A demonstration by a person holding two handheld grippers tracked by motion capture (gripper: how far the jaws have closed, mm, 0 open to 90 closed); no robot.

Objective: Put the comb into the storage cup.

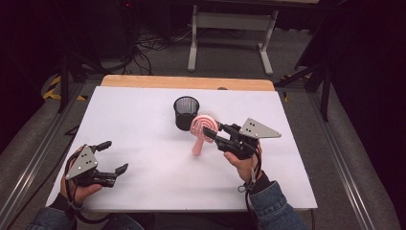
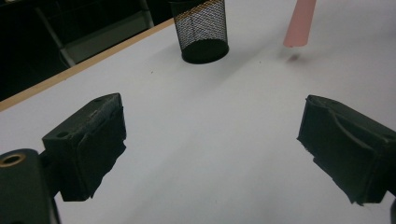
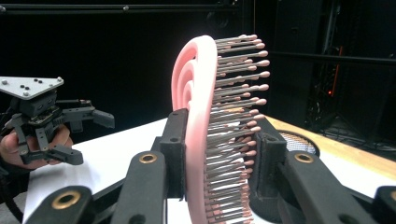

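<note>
A pink hairbrush hangs upright above the white table top, handle end down, just right of a black mesh cup. My right gripper is shut on the brush's head. In the right gripper view the jaws clamp the pink head from both sides, bristles pointing right, with the cup's rim behind. My left gripper rests at the table's front left, open and holding nothing. Its own view shows the wide-apart jaws of the left gripper, the cup and the brush handle ahead.
The white top lies on a wooden table whose edge shows at the back. Beyond it stand a white table frame and cables on the floor. In the right gripper view, the left gripper is off to the left.
</note>
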